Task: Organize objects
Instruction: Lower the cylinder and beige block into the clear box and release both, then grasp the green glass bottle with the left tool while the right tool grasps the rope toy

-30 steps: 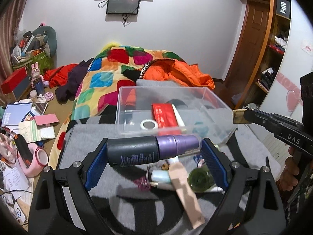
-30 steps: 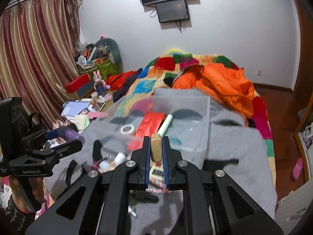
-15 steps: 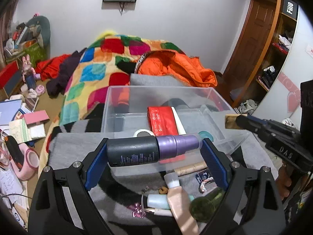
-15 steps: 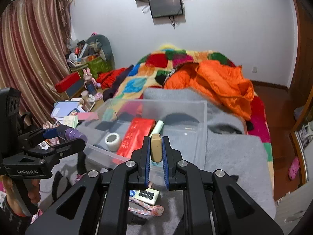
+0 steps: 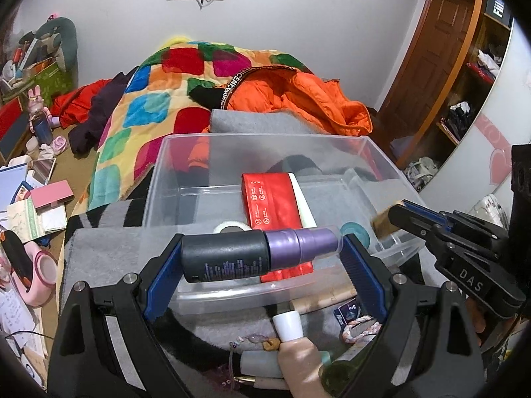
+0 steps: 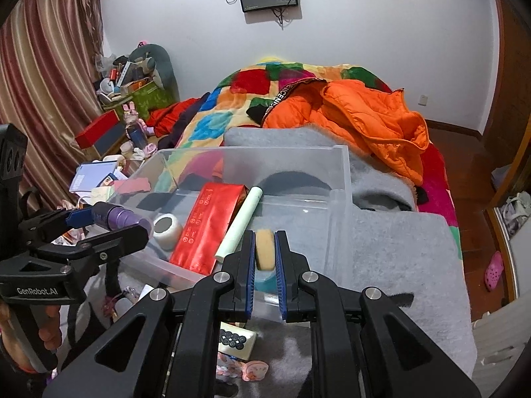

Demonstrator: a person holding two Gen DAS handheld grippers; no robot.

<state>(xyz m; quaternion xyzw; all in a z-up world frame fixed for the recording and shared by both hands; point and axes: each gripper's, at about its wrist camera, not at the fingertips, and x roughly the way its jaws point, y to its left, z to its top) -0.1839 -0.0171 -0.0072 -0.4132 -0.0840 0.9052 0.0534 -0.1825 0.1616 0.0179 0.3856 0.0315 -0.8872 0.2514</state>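
My left gripper (image 5: 260, 253) is shut on a black and purple spray bottle (image 5: 252, 254), held sideways over the near wall of the clear plastic bin (image 5: 265, 142). My right gripper (image 6: 265, 249) is shut on a tan sponge puff (image 6: 264, 248), held over the bin's near right corner (image 6: 341, 199). In the bin lie a red packet (image 5: 275, 205), a pale green tube (image 6: 240, 222), a roll of tape (image 6: 167, 228) and a teal round lid (image 5: 355, 232). The bottle also shows in the right wrist view (image 6: 116, 217) and the puff in the left wrist view (image 5: 385, 220).
The bin stands on a grey blanket (image 6: 398, 248) on a bed with a patchwork quilt (image 5: 152, 106) and an orange jacket (image 5: 298, 96). Loose items lie in front of the bin: a beige tube (image 5: 298, 355), a green jar (image 5: 338, 374), a mahjong tile (image 6: 237, 340).
Both grippers have moved forward over the bin with their objects still held. The bin now fills more of both views.
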